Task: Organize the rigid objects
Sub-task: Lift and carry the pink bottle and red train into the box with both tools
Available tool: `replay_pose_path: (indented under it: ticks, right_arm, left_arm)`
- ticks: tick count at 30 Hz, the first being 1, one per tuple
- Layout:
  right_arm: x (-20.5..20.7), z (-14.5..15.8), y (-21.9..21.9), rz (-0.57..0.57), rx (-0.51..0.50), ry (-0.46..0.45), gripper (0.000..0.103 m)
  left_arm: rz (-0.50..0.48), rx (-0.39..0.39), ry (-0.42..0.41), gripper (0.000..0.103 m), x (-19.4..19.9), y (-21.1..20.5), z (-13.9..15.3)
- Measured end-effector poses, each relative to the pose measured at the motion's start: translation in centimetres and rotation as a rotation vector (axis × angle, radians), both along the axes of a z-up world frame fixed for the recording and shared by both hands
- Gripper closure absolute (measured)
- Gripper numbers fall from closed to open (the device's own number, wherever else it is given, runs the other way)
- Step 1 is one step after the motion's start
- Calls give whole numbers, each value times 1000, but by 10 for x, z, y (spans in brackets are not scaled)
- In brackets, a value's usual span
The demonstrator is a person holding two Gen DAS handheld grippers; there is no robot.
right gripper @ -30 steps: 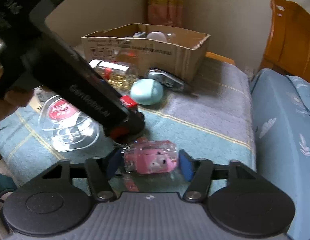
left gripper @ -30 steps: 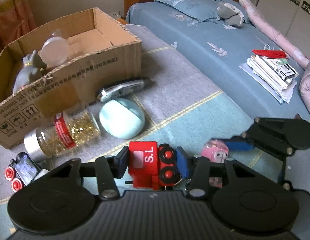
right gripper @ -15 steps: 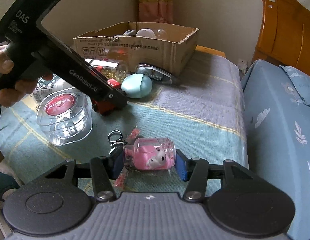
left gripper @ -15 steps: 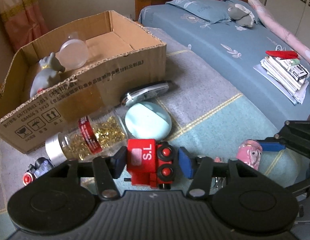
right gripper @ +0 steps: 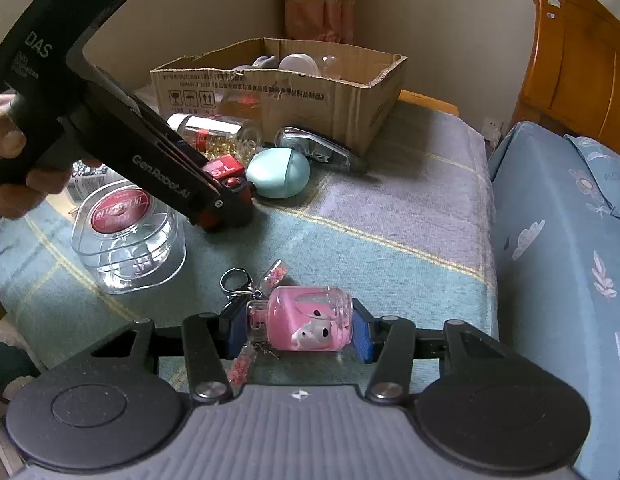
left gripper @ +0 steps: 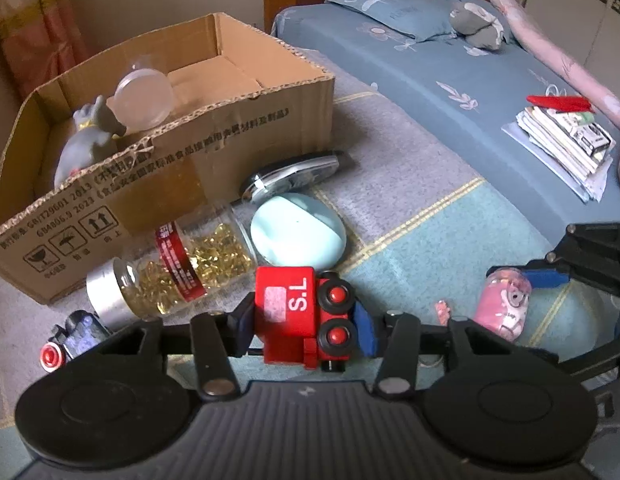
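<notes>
My left gripper (left gripper: 303, 320) is shut on a red toy train (left gripper: 297, 312) marked S.L, held just above the blanket near the cardboard box (left gripper: 229, 152). My right gripper (right gripper: 297, 330) is shut on a pink jar keychain (right gripper: 305, 322) with a pig figure inside, its ring and glitter charm hanging at the left. The pink jar also shows in the left wrist view (left gripper: 504, 306). The left gripper with the train shows in the right wrist view (right gripper: 225, 200). The box (right gripper: 310, 100) holds a grey figurine (left gripper: 85, 140) and a clear ball (left gripper: 143, 100).
On the blanket lie a bottle of gold capsules (left gripper: 177, 272), a pale blue egg-shaped case (left gripper: 297, 232), a silver stapler-like item (left gripper: 293, 172), a small blue toy car (left gripper: 65, 340) and a clear plastic jar with red label (right gripper: 125, 236). Papers (left gripper: 562, 140) lie on the bed.
Both grippers have lifted and pulled back from each other with their objects held. The left one has moved toward the box; the pink jar has risen off the blanket.
</notes>
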State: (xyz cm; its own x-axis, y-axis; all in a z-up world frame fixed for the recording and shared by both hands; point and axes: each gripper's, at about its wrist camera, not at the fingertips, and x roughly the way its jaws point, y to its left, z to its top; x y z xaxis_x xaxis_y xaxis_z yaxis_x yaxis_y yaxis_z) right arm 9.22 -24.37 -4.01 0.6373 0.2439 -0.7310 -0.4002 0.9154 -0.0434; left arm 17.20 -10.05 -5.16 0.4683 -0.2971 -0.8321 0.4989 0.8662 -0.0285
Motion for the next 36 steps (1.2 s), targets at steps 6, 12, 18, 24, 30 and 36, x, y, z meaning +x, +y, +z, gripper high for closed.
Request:
replay_pose_path:
  ticks: [6,12,18,24,30,36]
  right_arm:
    - [2,12,5,48,-66,-2,47]
    - [11,37,7,74,-97,-33,47]
    - [24,67,9,87,-83,-71,47]
    - [39,99,14,111,-73,-122,47]
    - [63,134,21,141,-61,-181,47]
    - [97,158,32,156,-58,-226,47]
  left_arm:
    - [-50,17,-10,55,-3,6,15]
    - [-72,16,-32,55,1,14,37]
    - [-76,16,-66,55,8,24,62]
    - [-71,36,-96,55,20,39,89]
    - [-41,60,-156,55,42,56,117]
    - [16,66,-203,55,79,73,137]
